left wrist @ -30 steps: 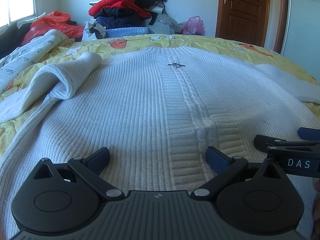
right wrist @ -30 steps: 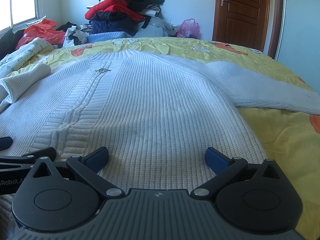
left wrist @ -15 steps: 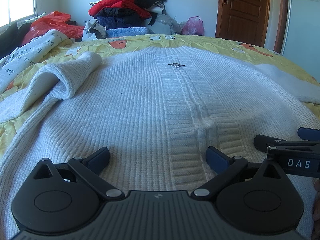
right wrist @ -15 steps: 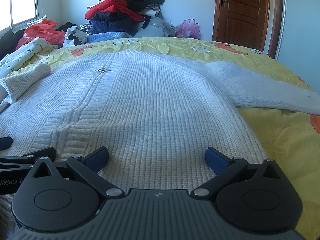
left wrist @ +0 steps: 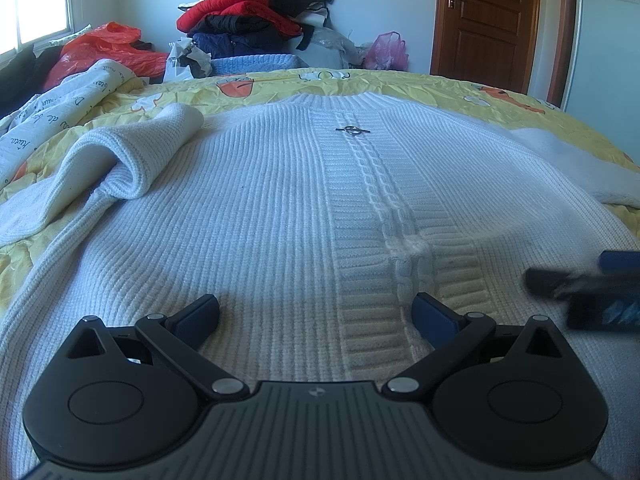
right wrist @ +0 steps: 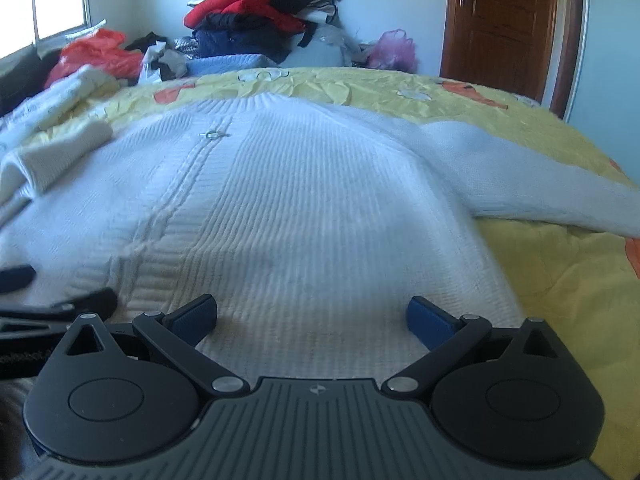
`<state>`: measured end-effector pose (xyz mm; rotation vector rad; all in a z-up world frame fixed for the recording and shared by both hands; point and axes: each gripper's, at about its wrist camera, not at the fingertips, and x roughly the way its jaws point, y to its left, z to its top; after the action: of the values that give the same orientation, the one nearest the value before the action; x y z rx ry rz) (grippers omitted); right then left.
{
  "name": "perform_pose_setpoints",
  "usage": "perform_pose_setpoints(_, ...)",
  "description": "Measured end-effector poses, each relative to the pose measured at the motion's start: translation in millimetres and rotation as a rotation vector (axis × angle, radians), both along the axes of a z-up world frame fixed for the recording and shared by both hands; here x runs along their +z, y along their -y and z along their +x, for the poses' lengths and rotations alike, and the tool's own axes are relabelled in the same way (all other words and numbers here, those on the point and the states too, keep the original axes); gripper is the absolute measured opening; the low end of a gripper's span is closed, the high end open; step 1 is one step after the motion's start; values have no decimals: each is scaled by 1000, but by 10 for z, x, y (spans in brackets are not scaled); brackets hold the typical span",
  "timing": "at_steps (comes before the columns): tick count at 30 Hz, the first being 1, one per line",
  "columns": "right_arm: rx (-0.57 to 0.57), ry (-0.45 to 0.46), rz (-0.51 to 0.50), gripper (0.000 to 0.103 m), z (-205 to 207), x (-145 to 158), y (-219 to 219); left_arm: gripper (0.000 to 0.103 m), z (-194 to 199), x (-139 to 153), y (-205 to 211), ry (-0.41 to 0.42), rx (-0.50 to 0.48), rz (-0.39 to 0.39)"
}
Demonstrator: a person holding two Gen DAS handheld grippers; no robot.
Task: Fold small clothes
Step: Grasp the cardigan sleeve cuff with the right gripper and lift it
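A: Layout?
B: Bed [left wrist: 400, 80] is the work surface. White sweater [left wrist: 280, 208] lies flat on it, front up, so the folds land square. One sleeve [left wrist: 132, 160] is doubled back, the other sleeve [right wrist: 520, 176] is spread out.
A: Tools?
B: Left gripper [left wrist: 316, 312] and right gripper [right wrist: 312, 312] are both spread wide at the hem, holding nothing, probably lined up for a pinch.

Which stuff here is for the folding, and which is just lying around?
For the job:
- white sweater, spread flat on the bed
- left claw, open above its hem
- right claw, open above its hem

Just lying about:
- pile of clothes by the wall
- red plastic bag
- pink bag
- printed cloth
- yellow bedspread
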<state>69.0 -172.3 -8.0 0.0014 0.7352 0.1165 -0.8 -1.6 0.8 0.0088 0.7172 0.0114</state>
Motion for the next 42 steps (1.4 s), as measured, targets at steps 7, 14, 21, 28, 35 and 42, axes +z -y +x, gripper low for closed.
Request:
perform_pose_setpoints(7, -186, 300, 296, 103, -60, 321, 1257, 103, 2, 1, 1, 0, 0, 0)
perform_pose_setpoints(14, -538, 258, 584, 100, 164, 309, 2965, 103, 1, 2, 0, 0, 0, 0)
perform_pose_setpoints(21, -801, 207, 774, 65, 404, -54, 4047, 103, 2, 2, 0, 0, 0, 0)
perform_pose_setpoints(28, -806, 225, 746, 67, 679, -181, 4165, 103, 0, 3, 1, 1, 1, 0)
perform_pose_setpoints(35, -791, 218, 578, 14, 797, -207, 4187, 103, 0, 3, -2, 0, 0, 0)
perform_pose_setpoints(42, -614, 347, 499, 14, 742, 304, 3704, 103, -2, 4, -1, 1, 1, -2)
